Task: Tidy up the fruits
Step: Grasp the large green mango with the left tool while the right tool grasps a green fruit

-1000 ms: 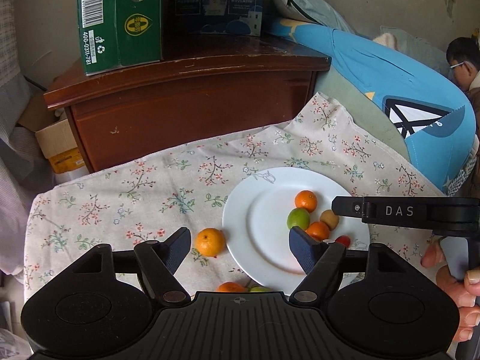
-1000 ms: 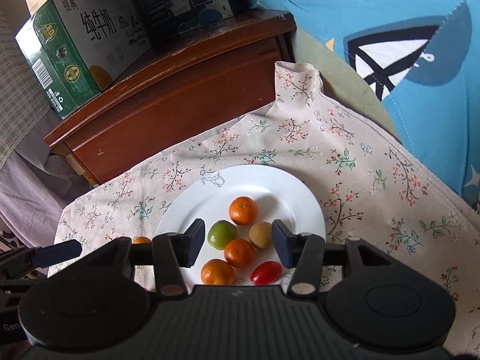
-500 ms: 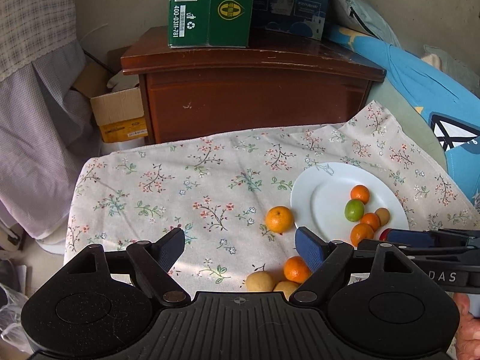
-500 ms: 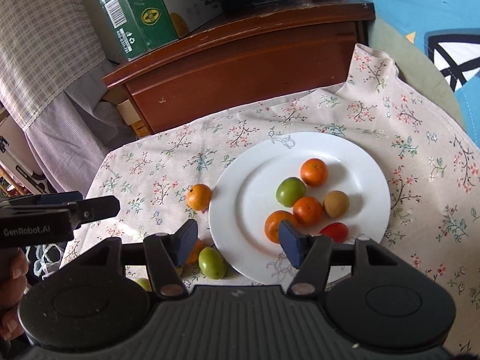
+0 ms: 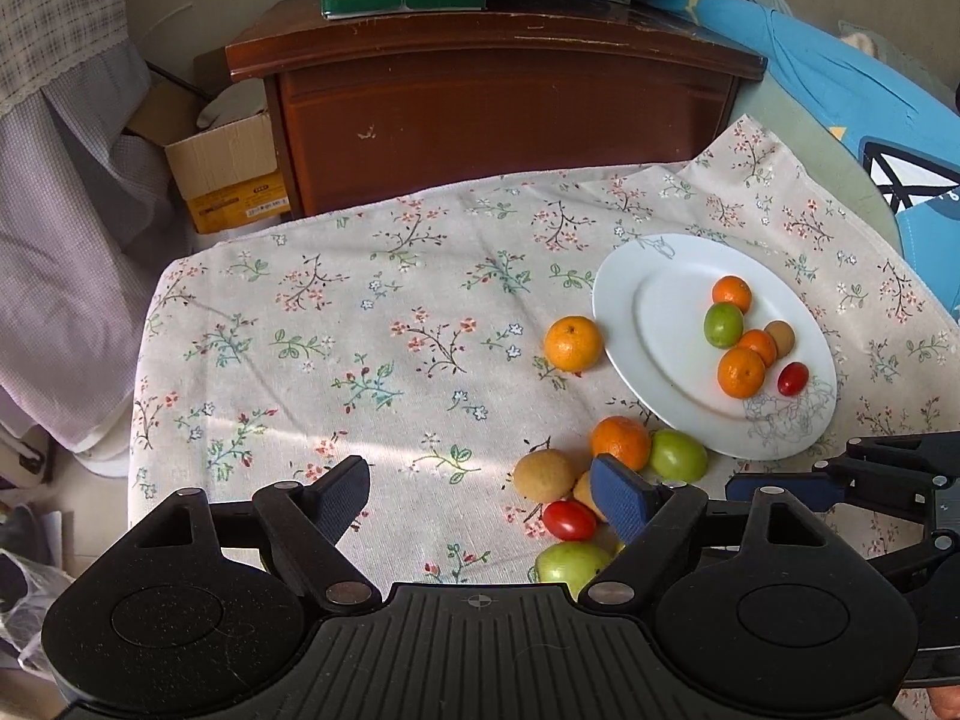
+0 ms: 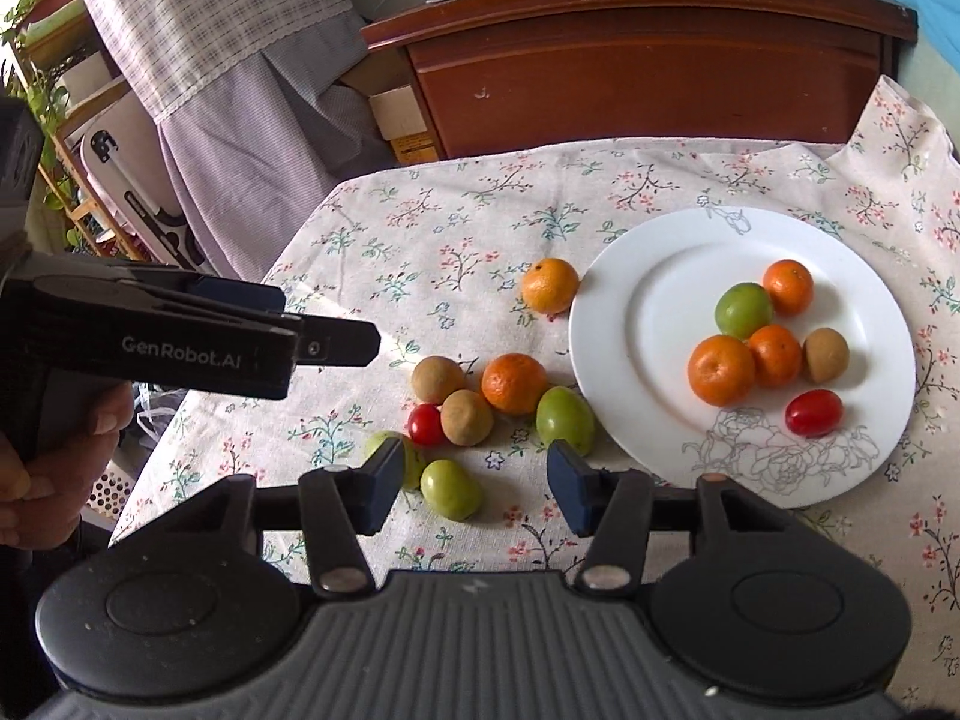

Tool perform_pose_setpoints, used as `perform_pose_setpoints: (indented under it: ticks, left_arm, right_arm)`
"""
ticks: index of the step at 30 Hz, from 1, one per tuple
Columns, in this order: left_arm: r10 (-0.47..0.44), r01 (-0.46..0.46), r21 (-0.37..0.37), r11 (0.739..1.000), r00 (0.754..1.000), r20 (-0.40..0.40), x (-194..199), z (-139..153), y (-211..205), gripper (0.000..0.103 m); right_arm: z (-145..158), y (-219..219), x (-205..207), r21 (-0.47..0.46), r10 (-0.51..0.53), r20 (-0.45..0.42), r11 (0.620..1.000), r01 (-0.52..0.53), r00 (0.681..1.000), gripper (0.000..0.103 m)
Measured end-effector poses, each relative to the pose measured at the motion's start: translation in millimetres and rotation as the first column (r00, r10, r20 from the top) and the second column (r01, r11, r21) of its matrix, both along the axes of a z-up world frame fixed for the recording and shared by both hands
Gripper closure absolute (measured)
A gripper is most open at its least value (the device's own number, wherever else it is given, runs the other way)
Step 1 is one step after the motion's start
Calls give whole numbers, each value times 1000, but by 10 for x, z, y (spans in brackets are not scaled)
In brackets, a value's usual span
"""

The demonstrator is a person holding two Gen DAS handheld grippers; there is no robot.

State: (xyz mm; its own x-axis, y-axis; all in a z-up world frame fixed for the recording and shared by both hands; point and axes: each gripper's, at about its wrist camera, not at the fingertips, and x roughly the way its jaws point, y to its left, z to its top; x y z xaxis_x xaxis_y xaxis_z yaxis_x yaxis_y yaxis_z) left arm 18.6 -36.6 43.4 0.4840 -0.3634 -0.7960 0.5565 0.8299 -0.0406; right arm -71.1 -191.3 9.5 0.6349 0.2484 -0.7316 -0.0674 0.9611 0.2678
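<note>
Now the round fruits could be rolling away.
Right gripper [image 6: 474,483] is closing around nothing above a green fruit [image 6: 451,489] near the cloth's [image 6: 420,228] front edge; left gripper [image 5: 480,495] is spread, empty; a bump is sending it off.

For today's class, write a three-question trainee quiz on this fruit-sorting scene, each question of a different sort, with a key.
1. How many fruits lie on the white plate?
2. True or false: the lone orange on the floral tablecloth lies beside the plate's rim, apart from the loose cluster.
3. Which fruit lies nearest the gap of the right tool? A: cherry tomato; B: green fruit; C: brown fruit.

Key:
1. Six: three oranges, one green fruit, one brown fruit, one cherry tomato.
2. True.
3. B.
</note>
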Motion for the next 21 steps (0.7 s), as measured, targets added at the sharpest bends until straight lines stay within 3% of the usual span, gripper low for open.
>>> perform_pose_setpoints:
  ticks: [8,13,15,21]
  left_arm:
    - [3,-3,2,1000,1000,-29,-6,-68,101,21]
    - [6,-7,-14,1000,998,-56,6,-84,154,21]
    - [1,-2,-17,1000,998,-60,-1,-94,157,21]
    - [-40,38,-27,999,996,-76,-71,-128,123,21]
  right_arm:
    - [-182,202,26,-73,75,-23,994,-77,997,67]
    - [-258,278,69,-107,90,-33,990,-93,995,70]
    - [-282,305,75,-123,96,-39,987,-100,995,77]
    - [-263,264,86,-125,92,-47,987,-97,995,78]
